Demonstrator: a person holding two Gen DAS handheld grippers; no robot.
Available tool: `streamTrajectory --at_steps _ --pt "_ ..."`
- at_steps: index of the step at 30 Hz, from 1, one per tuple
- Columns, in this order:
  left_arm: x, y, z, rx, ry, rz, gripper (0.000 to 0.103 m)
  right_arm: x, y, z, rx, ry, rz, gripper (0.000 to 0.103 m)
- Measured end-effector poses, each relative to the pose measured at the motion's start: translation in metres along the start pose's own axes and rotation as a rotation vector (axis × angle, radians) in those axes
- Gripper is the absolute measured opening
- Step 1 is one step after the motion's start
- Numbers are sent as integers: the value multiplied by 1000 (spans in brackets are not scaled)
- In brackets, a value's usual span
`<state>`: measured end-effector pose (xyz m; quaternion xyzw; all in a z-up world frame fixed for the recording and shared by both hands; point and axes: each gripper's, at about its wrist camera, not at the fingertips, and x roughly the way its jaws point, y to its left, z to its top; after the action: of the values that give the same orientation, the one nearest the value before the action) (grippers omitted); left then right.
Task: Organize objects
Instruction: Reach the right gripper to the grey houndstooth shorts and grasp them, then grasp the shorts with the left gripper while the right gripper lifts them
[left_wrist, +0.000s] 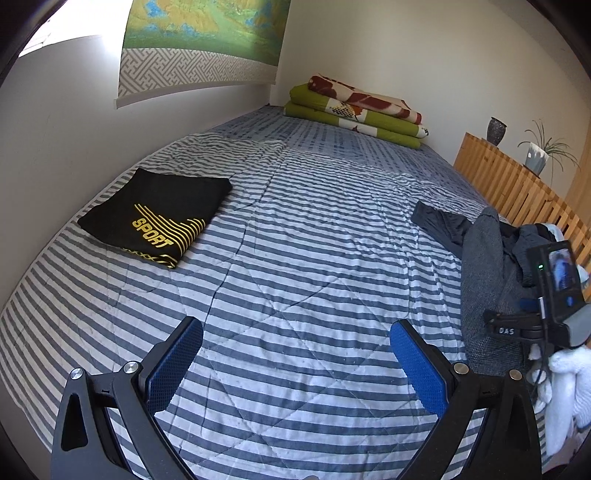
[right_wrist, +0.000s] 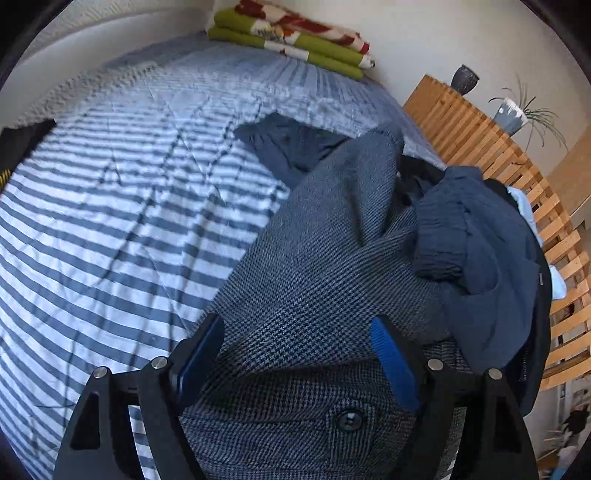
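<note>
A folded black shirt (left_wrist: 155, 214) with yellow "SPORT" print lies on the striped bed (left_wrist: 295, 258) at the left. My left gripper (left_wrist: 295, 350) is open and empty, low over the bare quilt. A grey checked garment (right_wrist: 314, 266) with a dark button (right_wrist: 349, 421) lies in a heap at the bed's right side, with a dark blue garment (right_wrist: 487, 251) on top. My right gripper (right_wrist: 297, 354) is open, its jaws standing either side of the grey cloth just above it. The heap shows in the left wrist view (left_wrist: 487, 266), partly behind the right gripper's body.
Folded green and red blankets (left_wrist: 354, 110) are stacked at the bed's far end. A wooden slatted frame (right_wrist: 491, 155) runs along the right side, with a dark vase (right_wrist: 463, 79) and a potted plant (right_wrist: 517, 114) on it. A wall borders the left. White cloth (left_wrist: 565, 384) lies at right.
</note>
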<state>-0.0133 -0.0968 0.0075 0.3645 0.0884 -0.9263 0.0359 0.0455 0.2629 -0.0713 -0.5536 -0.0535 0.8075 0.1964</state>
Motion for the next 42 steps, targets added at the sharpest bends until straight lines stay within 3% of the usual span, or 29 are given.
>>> streamTrajectory --at_steps 1,2,3,5,6,11,14,16,18,20,22,24,27,31,35,39,42 --pt "0 -1 0 2 0 1 103 10 1 -1 -10 31 29 78" --pt "0 -1 0 6 -1 1 103 13 2 -1 -19 32 29 70" --pt "1 -3 0 11 0 4 103 14 3 -2 -35 18 9 35" --pt "2 -5 1 19 5 4 103 9 -2 -3 -35 7 30 13" --pt "2 -6 1 21 6 2 103 2 -7 -3 -19 -3 60 7" --pt "3 -10 2 30 9 -15 103 -66 -9 -4 -47 -114 160 6" --pt "-4 -12 5 48 -17 -16 103 -119 5 -6 -87 -179 358 0" --pt "-13 -9 7 55 -52 3 103 -161 27 -10 -146 -226 515 0" --pt "-23 -3 7 61 -85 22 103 -190 48 -12 -232 -323 448 0" --pt "-28 4 3 68 -88 37 103 -191 54 -10 -253 -350 362 1" --pt "-32 15 -3 54 -79 38 103 -169 43 -11 -238 -287 322 14" --pt "-32 24 -12 33 -47 22 103 -143 29 -24 -253 -215 302 62" --pt "-31 22 -25 5 13 -56 103 -107 -2 -63 -257 -206 178 62" --pt "-15 -34 -35 99 95 -182 103 -64 -79 -115 -65 -126 150 62" --pt "28 -114 -46 181 224 -305 103 -37 -140 -141 121 -59 165 68" --pt "84 -171 -49 126 347 -372 103 -13 -172 -150 184 -48 211 73" --pt "120 -203 -47 122 397 -351 103 7 -172 -142 182 -32 276 74"
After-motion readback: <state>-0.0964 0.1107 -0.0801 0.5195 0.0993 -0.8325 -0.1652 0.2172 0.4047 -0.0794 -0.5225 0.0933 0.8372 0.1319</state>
